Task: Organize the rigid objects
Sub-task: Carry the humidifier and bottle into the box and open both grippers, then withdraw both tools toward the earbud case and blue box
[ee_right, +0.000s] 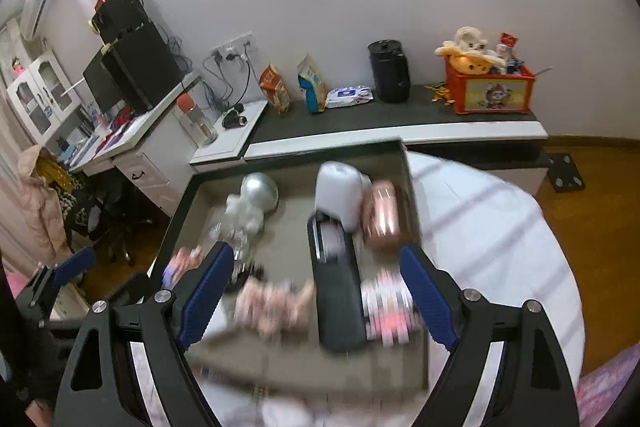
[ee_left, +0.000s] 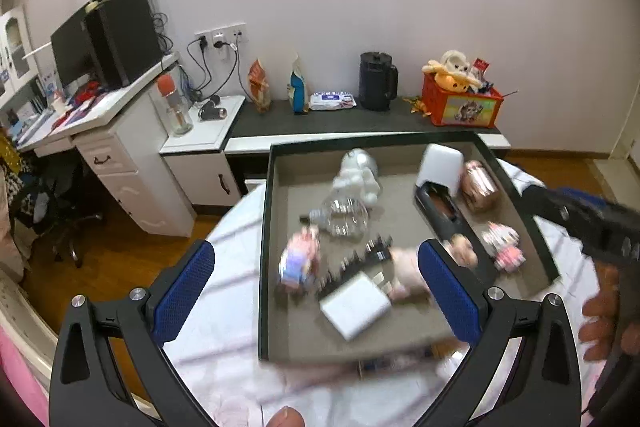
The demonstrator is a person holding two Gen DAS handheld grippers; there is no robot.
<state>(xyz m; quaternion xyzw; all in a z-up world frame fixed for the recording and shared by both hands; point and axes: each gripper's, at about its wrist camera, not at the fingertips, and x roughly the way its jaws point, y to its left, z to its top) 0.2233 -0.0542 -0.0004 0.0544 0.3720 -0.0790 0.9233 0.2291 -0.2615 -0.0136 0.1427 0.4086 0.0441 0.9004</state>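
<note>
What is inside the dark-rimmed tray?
The tray holds a white figurine, clear bottle, white charger, black comb, copper can and blurred toys. Whatever lies under them is hidden.

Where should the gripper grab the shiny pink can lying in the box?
Probably around its middle, coming from above. The pink can lies on its side in the box's far right corner, with the white and black device close on its left and the box wall close on its right. The fingers would best close across its round body, one on the near side, one on the far side.
</note>
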